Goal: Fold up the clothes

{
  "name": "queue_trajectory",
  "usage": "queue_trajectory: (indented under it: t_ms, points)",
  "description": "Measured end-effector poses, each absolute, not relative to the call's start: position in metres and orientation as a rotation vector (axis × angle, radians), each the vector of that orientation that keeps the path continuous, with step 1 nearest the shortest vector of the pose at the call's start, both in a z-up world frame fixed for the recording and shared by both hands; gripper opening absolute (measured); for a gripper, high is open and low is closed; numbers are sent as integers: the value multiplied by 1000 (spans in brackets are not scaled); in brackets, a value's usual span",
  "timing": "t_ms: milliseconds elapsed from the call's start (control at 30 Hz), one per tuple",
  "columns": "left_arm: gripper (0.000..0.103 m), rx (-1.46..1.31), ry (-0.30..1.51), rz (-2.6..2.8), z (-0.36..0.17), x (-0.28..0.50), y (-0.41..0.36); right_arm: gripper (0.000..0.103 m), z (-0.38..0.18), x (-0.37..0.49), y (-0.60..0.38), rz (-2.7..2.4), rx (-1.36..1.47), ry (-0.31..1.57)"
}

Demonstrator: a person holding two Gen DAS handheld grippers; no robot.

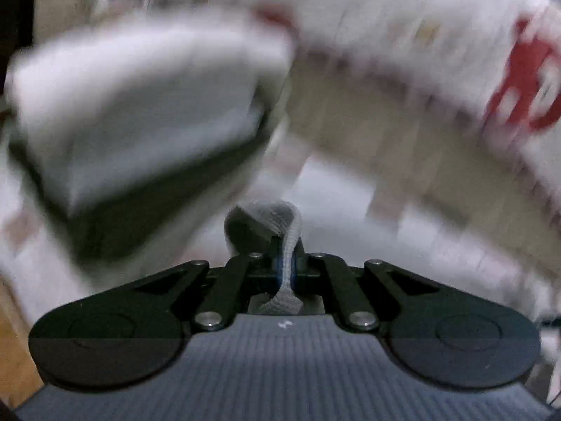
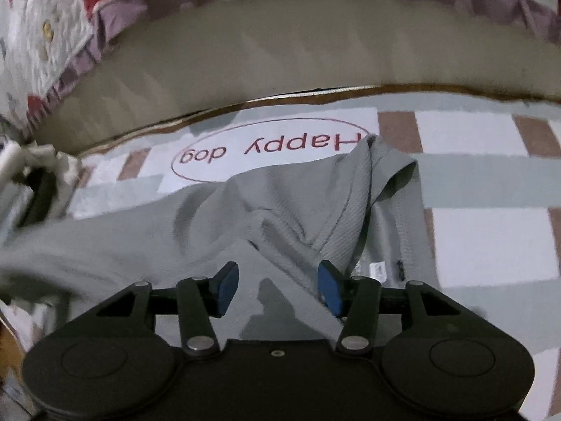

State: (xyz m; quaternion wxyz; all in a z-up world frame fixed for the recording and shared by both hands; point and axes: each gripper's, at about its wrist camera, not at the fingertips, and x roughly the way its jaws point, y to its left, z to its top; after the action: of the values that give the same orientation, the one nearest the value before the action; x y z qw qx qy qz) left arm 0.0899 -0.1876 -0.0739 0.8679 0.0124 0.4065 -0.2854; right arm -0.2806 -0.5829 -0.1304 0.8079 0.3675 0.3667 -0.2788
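A grey ribbed-knit garment (image 2: 287, 210) is seen lying rumpled on a checked mat of white, pale grey and dusty-pink squares (image 2: 491, 242). One corner of the cloth is turned up near a red oval on the mat in which the words "Happy dog" (image 2: 270, 147) are printed, read upside down from the right wrist view. A small white label (image 2: 377, 267) is noted on the fabric just beside the right jaw.

The right gripper (image 2: 277, 289) is held low over the garment with its blue-padded jaws wide apart; nothing is gripped between them, and grey cloth is visible in the gap.

In the left wrist view, the left gripper (image 1: 286, 269) is pinched tight on a narrow fold of the same grey knit (image 1: 285, 235), which is drawn through the closed pads. The background there is heavily blurred.

Beyond the mat, a beige upholstered edge (image 2: 280, 56) is seen, draped by a white quilted cover with red patches and a mauve ruffled trim (image 2: 63, 21).
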Motion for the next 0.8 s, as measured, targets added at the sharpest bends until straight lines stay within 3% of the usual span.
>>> queue_trajectory:
  t_ms: [100,367,567,600,667,767,800]
  points:
    - [3,60,1077,-544,-120,105,-191,56,-131,-280,-583,-558,838,759]
    - [3,96,1000,-520,-111,113,-200,59,-138,-270,-576,-537,805,824]
    - [5,107,1093,-604,-123,113,-199,69,-158,-230,-537,-452,468,1076]
    - [8,119,1095,-605,-122,111,-199,66,-157,-225,-527,-442,380,1079]
    - [15,128,1072,-586,-116,113,-194,7,-151,-220,-515,-380,282,1056]
    - [35,94,1011,-551,-101,115,-181,7,-128,-224,-516,-398,271,985]
    - [37,78,988,-549,-97,115,-177,6,-117,-229,-514,-420,254,952]
